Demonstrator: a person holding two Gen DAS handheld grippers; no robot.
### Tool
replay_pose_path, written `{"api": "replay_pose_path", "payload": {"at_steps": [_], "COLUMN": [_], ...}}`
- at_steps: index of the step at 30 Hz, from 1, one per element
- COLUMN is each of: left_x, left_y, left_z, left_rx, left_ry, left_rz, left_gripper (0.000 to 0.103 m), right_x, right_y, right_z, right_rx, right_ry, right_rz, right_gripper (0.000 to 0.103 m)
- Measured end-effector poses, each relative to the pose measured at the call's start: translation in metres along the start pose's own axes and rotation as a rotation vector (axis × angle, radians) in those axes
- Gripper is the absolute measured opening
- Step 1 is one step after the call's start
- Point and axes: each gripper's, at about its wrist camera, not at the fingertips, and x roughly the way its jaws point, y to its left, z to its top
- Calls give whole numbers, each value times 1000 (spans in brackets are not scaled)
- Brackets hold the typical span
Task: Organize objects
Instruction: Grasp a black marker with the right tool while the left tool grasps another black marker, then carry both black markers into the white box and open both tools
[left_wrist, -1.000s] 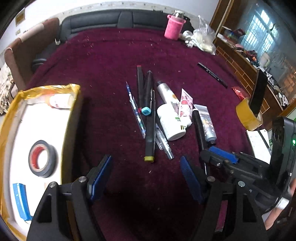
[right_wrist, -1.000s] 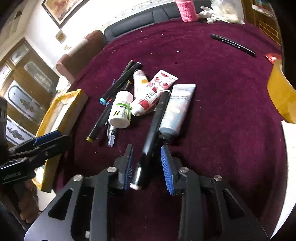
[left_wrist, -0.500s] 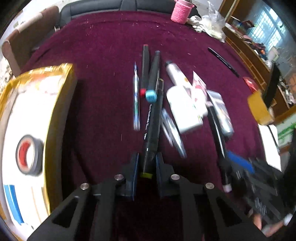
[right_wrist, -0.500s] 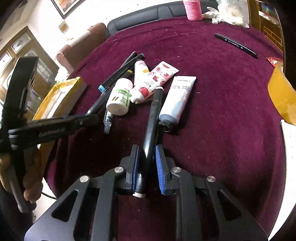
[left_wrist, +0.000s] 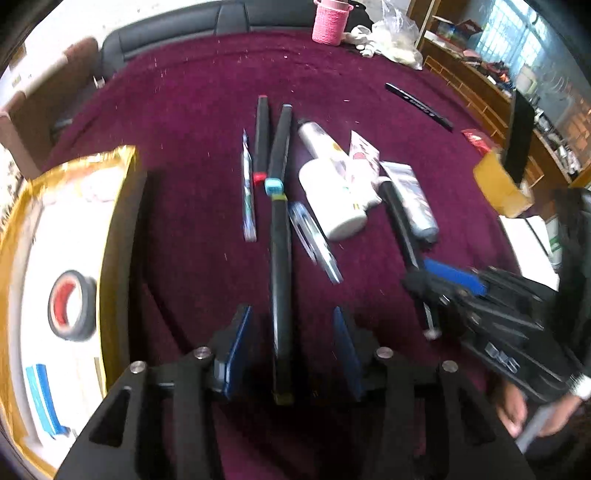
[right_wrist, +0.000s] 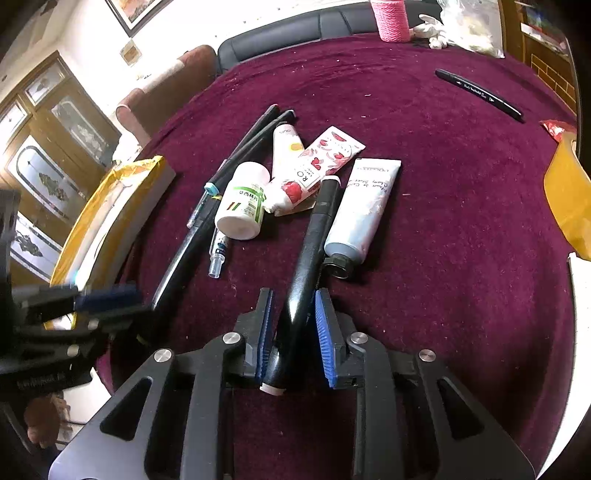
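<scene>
A pile of pens, tubes and a white pill bottle (right_wrist: 242, 203) lies on the maroon cloth (right_wrist: 424, 258). My left gripper (left_wrist: 291, 343) is open, its blue pads standing either side of a black marker with a yellow end (left_wrist: 280, 280), with gaps on both sides. My right gripper (right_wrist: 293, 332) straddles a black marker with a white end (right_wrist: 308, 258); its left pad touches the marker, and a small gap shows at the right pad. A grey tube (right_wrist: 364, 210) and a red-flowered tube (right_wrist: 317, 166) lie beside that marker.
A gold-rimmed white tray (left_wrist: 118, 236) at the left holds a black tape roll (left_wrist: 70, 306) and a blue strip (left_wrist: 44, 395). A yellow tape roll (left_wrist: 498, 184) sits at the right. A lone black pen (right_wrist: 480, 94) and a pink cup (right_wrist: 391, 16) lie farther back.
My left gripper shut on the yellow-ended marker half a second ago and has now opened around it. My right gripper closed around the white-ended marker and has now loosened slightly.
</scene>
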Motion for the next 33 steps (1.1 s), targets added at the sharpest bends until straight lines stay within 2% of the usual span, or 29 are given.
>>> {"api": "replay_pose_path", "payload": {"at_steps": [4,5,7,8,9,11,12,16,20,23,26,28,33], "left_x": [18,19,19,19,19,15,13,11,13,6,-8,-19,-54], "left_y": [8,9,13,15,17,24,28,36,31,35,46,53,69], "left_z": [5,5,5,4,3,-2,-4,-14,-12,-19,-31,-39,-56], "left_rx": [-31,-40,-63,-69,-73,-100,-110,-137,-127,-158,-215,-257,-323], "left_ry": [38,20,3,-2,-5,8,14,7,-20,-30,-52,-64,-133], "left_rz": [-15,-15,9,23,30,-4,-21,-57,-32,-57,-107,-149,-193], "left_gripper": [44,42,28,16,13,13,13,14,13,12,12,12,12], "right_x": [2,4,6,7,8,9,9,2,2,-6,-22,-29,-39], "right_y": [2,3,3,3,4,9,10,6,8,3,10,13,42], "right_z": [5,7,11,12,13,12,11,3,1,-2,-8,-10,-10], "right_rx": [20,20,34,37,34,8,-3,14,15,80,66,79,28], "right_ry": [7,9,9,10,8,10,16,37,21,9,-32,-51,-75], "right_rz": [-27,-42,-59,-68,-77,-107,-125,-110,-121,-47,-43,-6,61], "right_gripper": [23,23,23,23,23,22,18,16,16,15,15,15,15]}}
